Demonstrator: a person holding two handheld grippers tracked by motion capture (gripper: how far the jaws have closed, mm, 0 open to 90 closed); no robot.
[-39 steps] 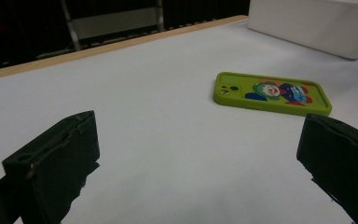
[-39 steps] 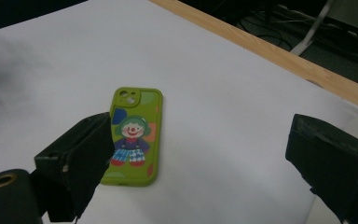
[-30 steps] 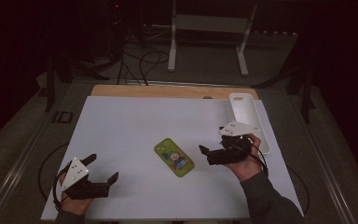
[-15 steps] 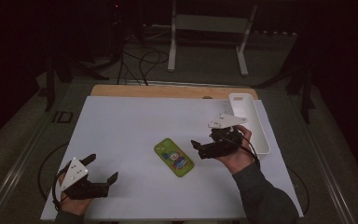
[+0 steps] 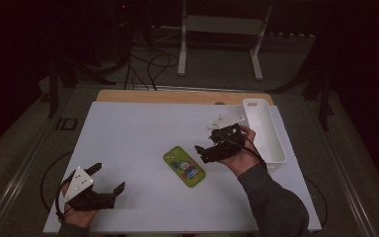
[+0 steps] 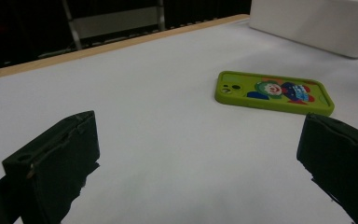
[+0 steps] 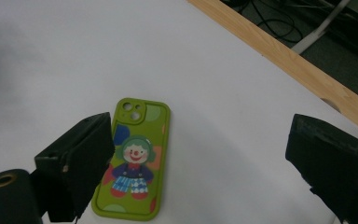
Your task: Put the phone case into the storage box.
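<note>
Since the earlier frame, the right gripper (image 5: pixel 208 148) has been brought nearer the green phone case (image 5: pixel 184 166), jaws spread wide and empty. Its clown print is resolved in the right gripper view. The left gripper (image 5: pixel 109 179) is held apart, equally open.

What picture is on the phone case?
A clown on the green rubbery phone case, clearest in the right gripper view.
</note>
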